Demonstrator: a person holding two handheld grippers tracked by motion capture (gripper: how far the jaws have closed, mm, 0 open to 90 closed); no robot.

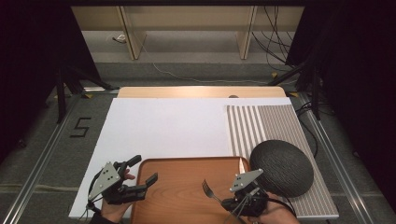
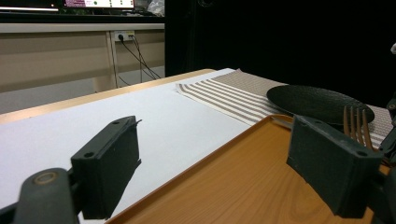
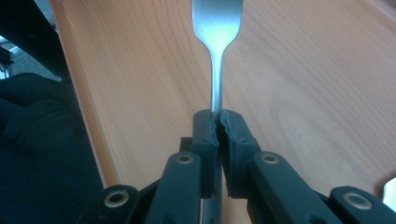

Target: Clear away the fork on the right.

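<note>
Here the right claw (image 1: pixel 223 199) clamps a fork (image 1: pixel 208 190) by its handle over the wooden tray (image 1: pixel 182 186), tines toward ten o'clock; the left claw (image 1: pixel 145 171) stands wide apart, nothing between.

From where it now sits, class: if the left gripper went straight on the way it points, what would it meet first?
Probably the fork held by the right gripper, over the wooden tray; depth is hard to judge.

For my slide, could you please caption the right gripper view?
Right hand-held gripper shut on a fork above the wooden tray.
</note>
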